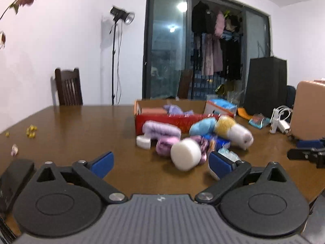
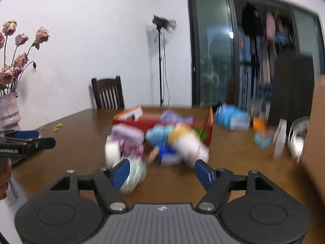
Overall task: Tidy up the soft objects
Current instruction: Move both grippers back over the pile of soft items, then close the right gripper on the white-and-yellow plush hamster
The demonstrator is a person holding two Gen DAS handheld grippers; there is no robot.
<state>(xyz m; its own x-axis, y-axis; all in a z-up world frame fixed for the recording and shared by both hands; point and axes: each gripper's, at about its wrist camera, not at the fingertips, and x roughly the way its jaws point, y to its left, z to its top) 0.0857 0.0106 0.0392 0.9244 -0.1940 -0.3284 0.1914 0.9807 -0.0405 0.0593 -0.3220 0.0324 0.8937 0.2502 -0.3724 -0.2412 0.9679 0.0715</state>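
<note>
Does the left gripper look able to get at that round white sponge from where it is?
Probably yes. The left gripper stands wide open and empty, and the round white sponge lies at the near edge of the pile, with only bare table before it.

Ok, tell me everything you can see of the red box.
The red box is a shallow open-topped cardboard tray with red outer walls and a plain brown inside. It sits flat on the table, behind the pile of soft things. A pink block and a lilac cloth lie inside. A lilac roll and a blue plush lie against its front wall, as far as the blur shows. Neither gripper touches it.
</note>
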